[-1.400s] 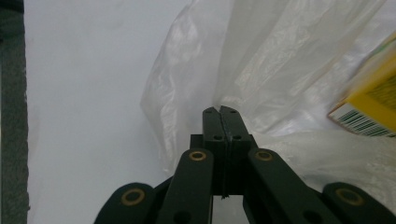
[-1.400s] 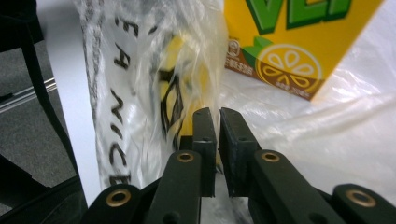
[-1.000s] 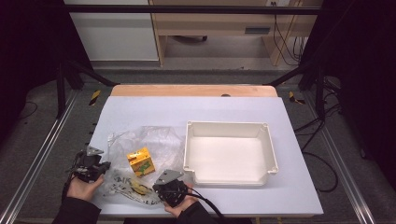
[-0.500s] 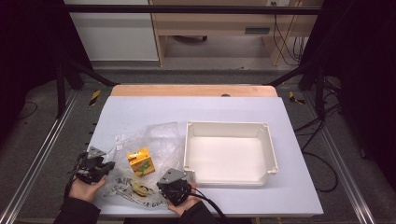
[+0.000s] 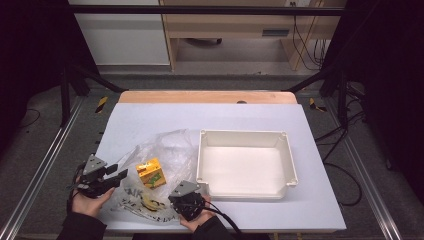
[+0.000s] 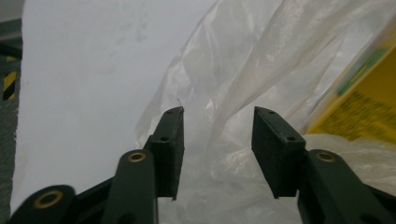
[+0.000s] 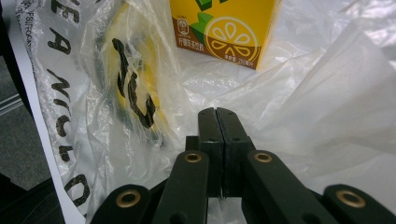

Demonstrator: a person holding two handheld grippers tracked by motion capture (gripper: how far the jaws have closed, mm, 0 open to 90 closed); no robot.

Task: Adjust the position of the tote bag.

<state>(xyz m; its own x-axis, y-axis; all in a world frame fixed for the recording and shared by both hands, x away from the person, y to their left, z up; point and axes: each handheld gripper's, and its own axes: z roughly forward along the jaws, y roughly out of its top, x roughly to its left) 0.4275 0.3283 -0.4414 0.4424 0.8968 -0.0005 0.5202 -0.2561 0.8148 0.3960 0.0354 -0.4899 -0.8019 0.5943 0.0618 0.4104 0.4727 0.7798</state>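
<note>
Since the earlier frames, the jaws of the left gripper (image 5: 118, 175) have just been opening: they were seen together before and are now seen apart, with a loose fold of the plastic bag (image 5: 165, 150) between them but not pressed by the pads. In the left gripper view (image 6: 217, 140) a clear gap is seen between the two black pads, and the film is seen rising through it. The right gripper (image 5: 176, 200) has been kept where it was, and its jaws are seen pressed together in the right gripper view (image 7: 217, 116); whether a layer of film is caught between them cannot be told. The bag has been shifted little, if at all, between the frames.

The bag is made of thin, clear, crumpled plastic, with black lettering printed along the part nearest the front edge of the counter (image 5: 250, 120). It is spread near the front left corner, between the two grippers, and its right side lies just beside the left wall of the white tray (image 5: 290, 172). A yellow drink carton (image 5: 151, 173) with a lemon-slice picture and green marks is seen on or in the bag, tilted. A round yellow and dark object (image 5: 147, 201) is seen through the film close to the front edge; what it is cannot be told.
</note>
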